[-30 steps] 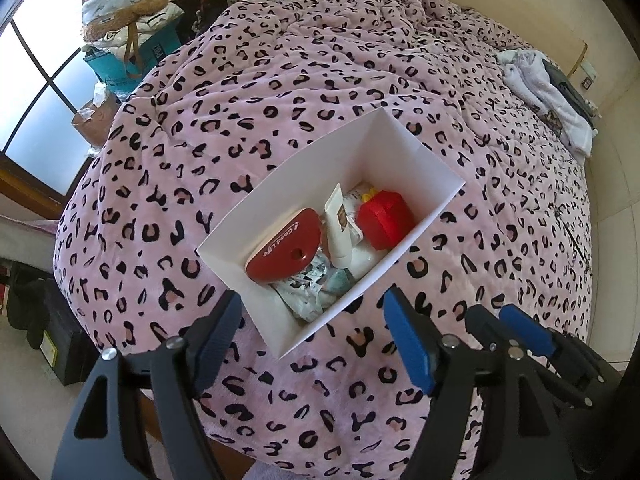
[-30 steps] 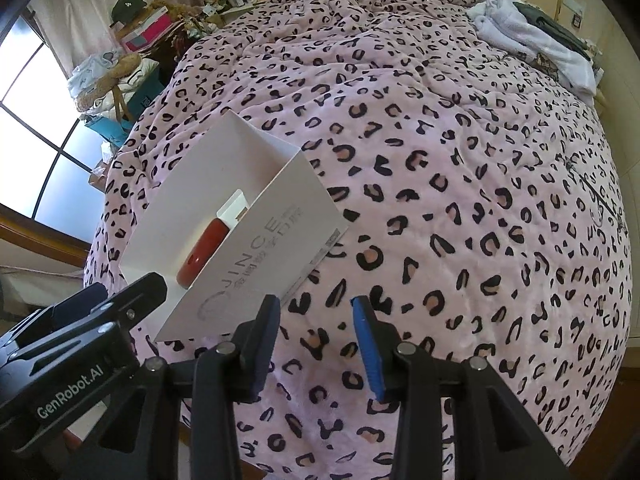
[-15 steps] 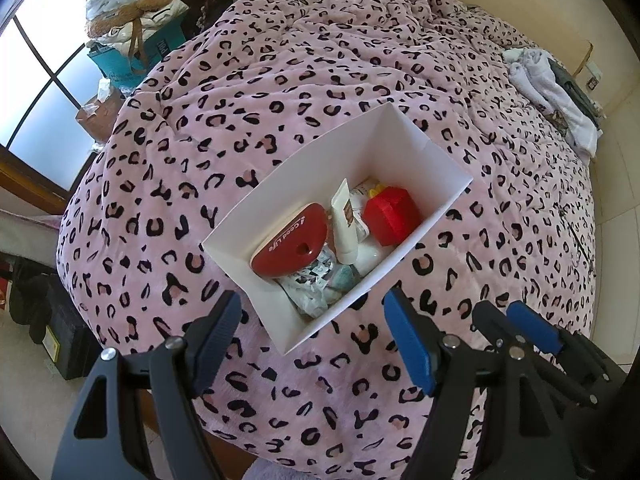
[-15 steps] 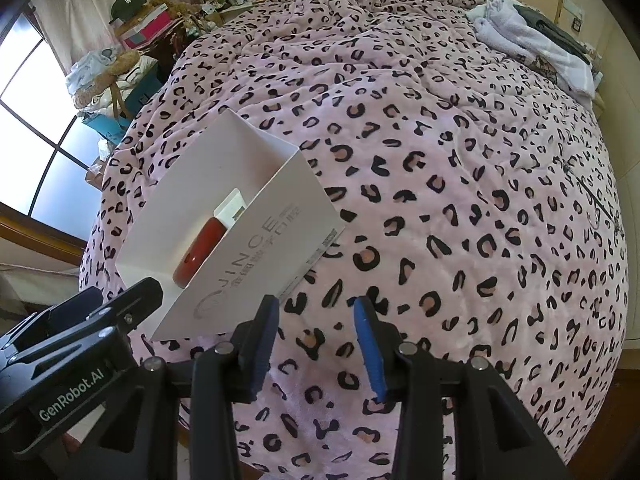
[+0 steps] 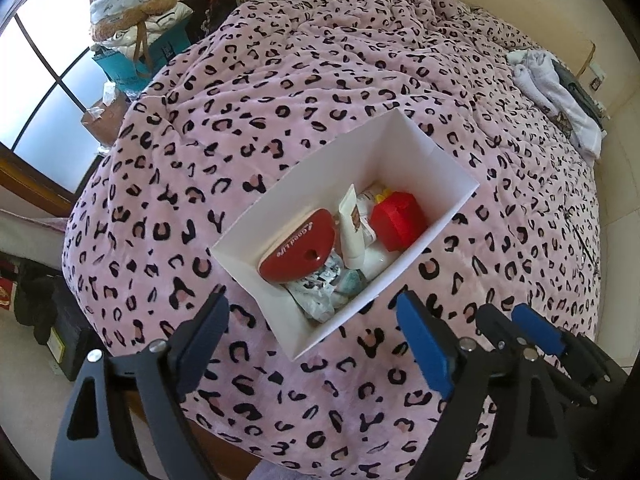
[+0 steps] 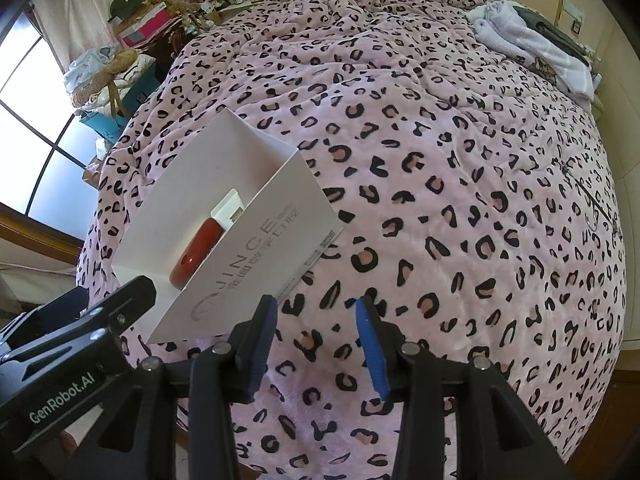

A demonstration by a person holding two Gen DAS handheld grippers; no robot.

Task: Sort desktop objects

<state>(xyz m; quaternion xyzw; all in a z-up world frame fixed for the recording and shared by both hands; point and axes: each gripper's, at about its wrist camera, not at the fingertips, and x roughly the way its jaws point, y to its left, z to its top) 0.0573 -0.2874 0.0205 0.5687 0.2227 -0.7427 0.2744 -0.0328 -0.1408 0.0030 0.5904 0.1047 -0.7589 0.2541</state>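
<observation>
A white cardboard box (image 5: pixel 404 148) lies on a pink leopard-print bed cover. Inside it are a red oval case (image 5: pixel 298 246), a white tube (image 5: pixel 352 228), a red block (image 5: pixel 396 218) and crumpled packets (image 5: pixel 320 292). My left gripper (image 5: pixel 316 336) is open and empty, held above the box's near corner. My right gripper (image 6: pixel 316 336) is open and empty, to the right of the box (image 6: pixel 256 256), over bare cover. In the right wrist view the red case (image 6: pixel 196 252) and the tube (image 6: pixel 228 208) show over the box wall. The left gripper (image 6: pixel 76 320) shows at lower left.
The bed cover (image 5: pixel 320 80) fills both views. Folded clothes (image 5: pixel 560 92) lie at the far right edge of the bed. Bags, boxes and clutter (image 5: pixel 136 44) stand beside a window at the far left. The floor (image 5: pixel 24 380) lies below the bed's near left edge.
Both grippers have drawn back and up a little from the box, so it sits slightly farther away in each view. Both stay open and empty.
</observation>
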